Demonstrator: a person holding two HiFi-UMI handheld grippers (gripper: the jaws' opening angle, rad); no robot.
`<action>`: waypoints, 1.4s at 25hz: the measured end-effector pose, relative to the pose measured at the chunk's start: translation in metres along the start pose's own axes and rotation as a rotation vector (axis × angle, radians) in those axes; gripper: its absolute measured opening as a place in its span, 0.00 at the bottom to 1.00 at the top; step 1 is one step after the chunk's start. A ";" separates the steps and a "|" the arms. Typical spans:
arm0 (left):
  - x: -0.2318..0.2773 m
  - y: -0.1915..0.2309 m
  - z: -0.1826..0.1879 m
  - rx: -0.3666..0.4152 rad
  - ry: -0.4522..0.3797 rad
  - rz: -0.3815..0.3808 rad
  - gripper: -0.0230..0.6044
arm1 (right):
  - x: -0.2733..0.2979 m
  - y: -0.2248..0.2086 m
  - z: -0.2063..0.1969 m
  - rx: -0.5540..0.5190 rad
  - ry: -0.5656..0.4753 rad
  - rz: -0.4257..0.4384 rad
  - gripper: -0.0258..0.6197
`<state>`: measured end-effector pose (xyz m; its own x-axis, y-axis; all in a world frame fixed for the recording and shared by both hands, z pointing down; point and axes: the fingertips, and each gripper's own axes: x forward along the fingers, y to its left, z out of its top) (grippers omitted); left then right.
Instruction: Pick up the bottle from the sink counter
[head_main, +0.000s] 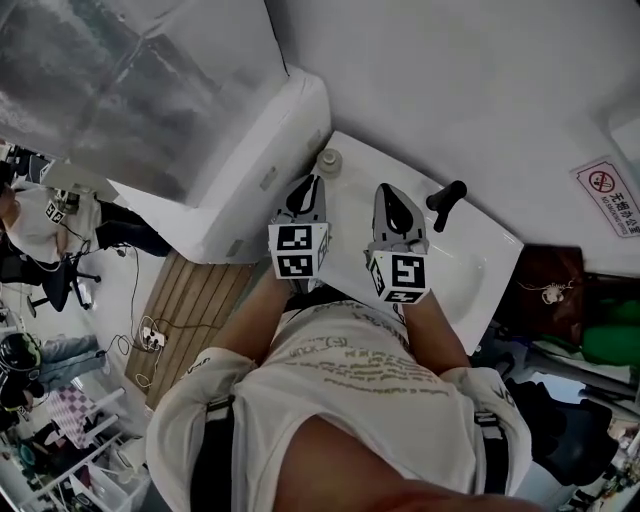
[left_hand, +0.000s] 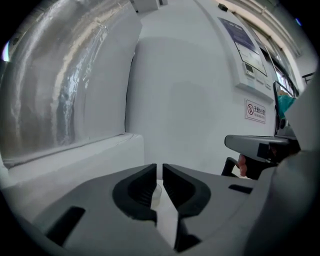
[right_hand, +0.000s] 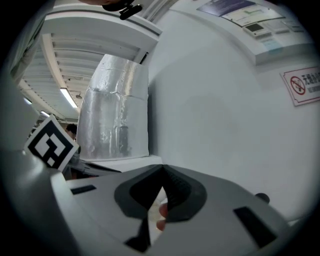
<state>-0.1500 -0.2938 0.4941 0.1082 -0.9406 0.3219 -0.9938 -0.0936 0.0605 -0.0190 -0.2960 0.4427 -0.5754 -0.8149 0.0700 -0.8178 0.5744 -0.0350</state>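
Currently the left claw (head_main: 311, 183) and right claw (head_main: 386, 192) are closed, empty; the left should open wide before reaching the bottle (head_main: 328, 160) just ahead on the worktop (head_main: 470, 250).

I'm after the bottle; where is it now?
Head view: the bottle stands at the far left corner of the sink counter, just ahead of the left hand-held gripper.

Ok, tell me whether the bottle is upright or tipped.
Upright: the bottle stands on the sink counter, seen top-on from above.
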 end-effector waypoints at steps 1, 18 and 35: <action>0.003 0.001 -0.003 0.000 0.008 -0.004 0.07 | 0.000 -0.001 -0.001 -0.002 0.004 -0.008 0.07; 0.063 0.001 -0.049 0.038 0.126 -0.057 0.23 | -0.023 -0.028 -0.004 -0.050 0.026 -0.138 0.07; 0.116 0.009 -0.106 0.129 0.230 -0.040 0.47 | -0.040 -0.044 -0.019 -0.057 0.076 -0.224 0.07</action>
<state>-0.1440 -0.3692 0.6323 0.1365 -0.8376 0.5290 -0.9821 -0.1843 -0.0384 0.0399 -0.2873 0.4599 -0.3751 -0.9156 0.1447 -0.9218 0.3849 0.0461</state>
